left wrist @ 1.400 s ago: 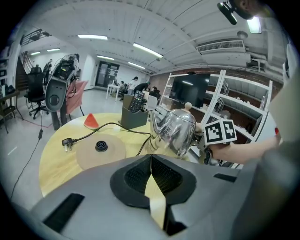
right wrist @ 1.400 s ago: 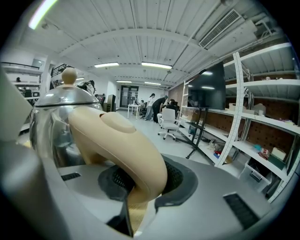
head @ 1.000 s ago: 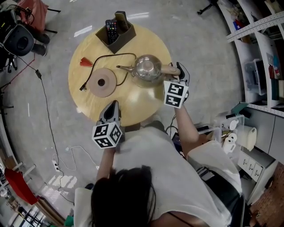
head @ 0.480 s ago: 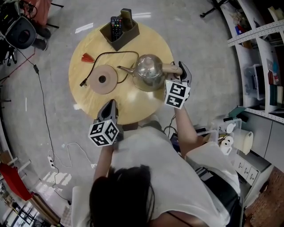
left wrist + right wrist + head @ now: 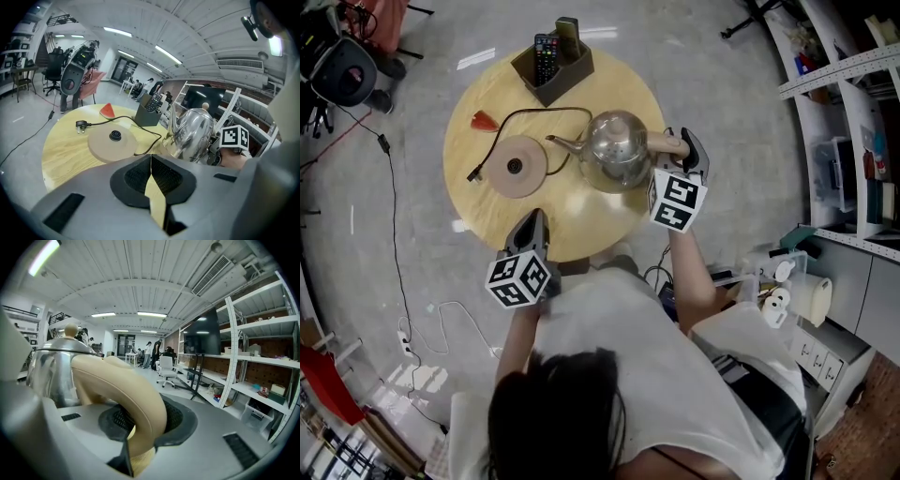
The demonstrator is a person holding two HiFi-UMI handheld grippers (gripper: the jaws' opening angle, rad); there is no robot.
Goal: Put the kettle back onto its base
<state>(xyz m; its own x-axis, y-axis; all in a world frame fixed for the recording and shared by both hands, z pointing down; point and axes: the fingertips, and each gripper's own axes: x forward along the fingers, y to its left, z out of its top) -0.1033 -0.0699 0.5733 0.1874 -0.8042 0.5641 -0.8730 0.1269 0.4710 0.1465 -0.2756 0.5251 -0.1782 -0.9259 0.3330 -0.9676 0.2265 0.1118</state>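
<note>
A shiny steel kettle with a cream handle is at the right of the round wooden table. My right gripper is shut on that handle; the kettle's body fills the left of the right gripper view. The round tan base lies to the kettle's left, with nothing on it. My left gripper hovers shut and empty over the table's near edge. In the left gripper view, the base is ahead and the kettle is to the right.
A dark organizer box with remotes stands at the table's far edge. A red wedge lies at far left. The base's black cord loops behind it and ends in a plug. Shelving is on the right.
The right gripper and the kettle have risen slightly. The left gripper has rolled a little where it is.
</note>
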